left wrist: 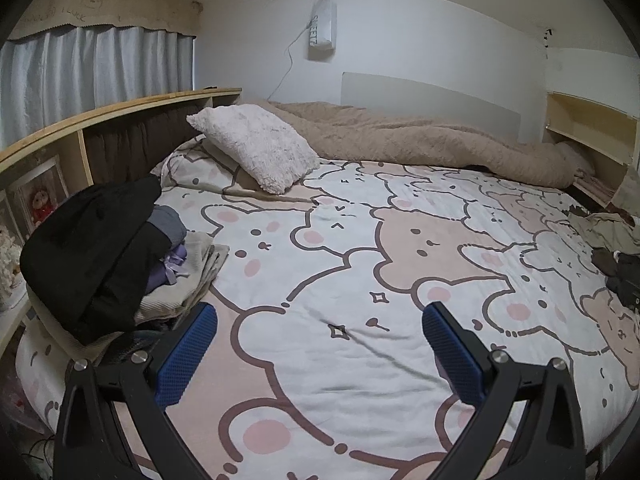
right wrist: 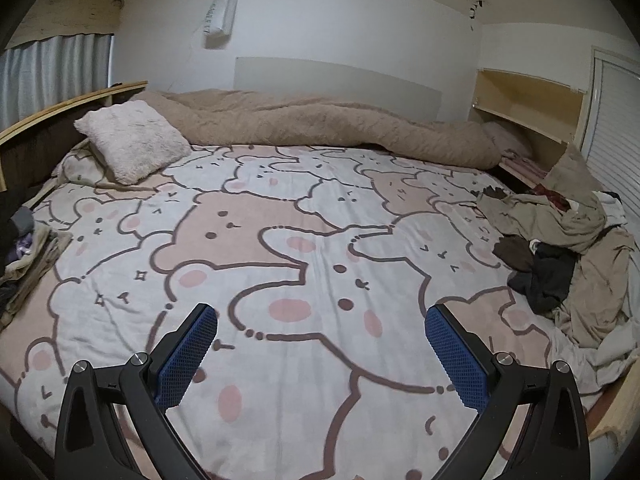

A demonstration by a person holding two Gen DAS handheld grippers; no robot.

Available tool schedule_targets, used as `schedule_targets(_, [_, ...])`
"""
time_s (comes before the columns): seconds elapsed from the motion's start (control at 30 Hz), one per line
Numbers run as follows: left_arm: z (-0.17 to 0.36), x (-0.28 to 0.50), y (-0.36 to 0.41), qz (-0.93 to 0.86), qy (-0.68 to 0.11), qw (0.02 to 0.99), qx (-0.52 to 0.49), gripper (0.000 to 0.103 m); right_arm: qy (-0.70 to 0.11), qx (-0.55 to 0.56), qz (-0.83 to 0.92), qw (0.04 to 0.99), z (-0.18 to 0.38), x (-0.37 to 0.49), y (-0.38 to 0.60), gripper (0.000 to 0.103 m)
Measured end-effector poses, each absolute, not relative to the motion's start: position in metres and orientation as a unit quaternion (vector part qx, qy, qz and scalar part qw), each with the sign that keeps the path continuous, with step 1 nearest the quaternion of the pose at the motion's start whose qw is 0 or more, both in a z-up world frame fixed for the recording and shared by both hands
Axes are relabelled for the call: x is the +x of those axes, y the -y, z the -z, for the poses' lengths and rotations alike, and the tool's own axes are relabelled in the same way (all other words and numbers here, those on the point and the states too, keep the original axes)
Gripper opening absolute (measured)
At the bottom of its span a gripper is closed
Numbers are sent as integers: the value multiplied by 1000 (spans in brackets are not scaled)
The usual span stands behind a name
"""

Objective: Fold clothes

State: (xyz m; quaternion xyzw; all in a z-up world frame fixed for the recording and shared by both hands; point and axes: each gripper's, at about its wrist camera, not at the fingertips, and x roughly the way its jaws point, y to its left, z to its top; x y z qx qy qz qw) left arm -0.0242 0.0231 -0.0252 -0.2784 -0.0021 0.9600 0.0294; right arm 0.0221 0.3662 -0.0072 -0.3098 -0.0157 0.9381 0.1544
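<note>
We lose the lower layers of the folded stack (left wrist: 182, 276) under the black garment (left wrist: 92, 256) draped over it. In the right wrist view the same stack (right wrist: 28, 256) runs off the left edge. Beside the unfolded heap (right wrist: 568, 248), the beige blanket (right wrist: 340, 128) hides the bed's far edge. The heap (left wrist: 616, 256) is cut by the left wrist frame's right edge. Print on the hanging white bag (left wrist: 322, 26) is unreadable.
</note>
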Motion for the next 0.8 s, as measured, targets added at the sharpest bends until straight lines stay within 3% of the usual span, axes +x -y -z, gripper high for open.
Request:
schedule_targets(0.27, [34,-46,-38,-953,7,36,-301,103,39,-298,-922,244,14,-12,-441,103])
schedule_targets(0.47, [41,-64,-54,-950,4,36,-310,103,76,-287,-870,394,23,-44,-546,103])
schedule_targets(0.8, [58,-86,-85,-939,-29,62,-338,103,23,-330,-662,672,77,-31,-773,103])
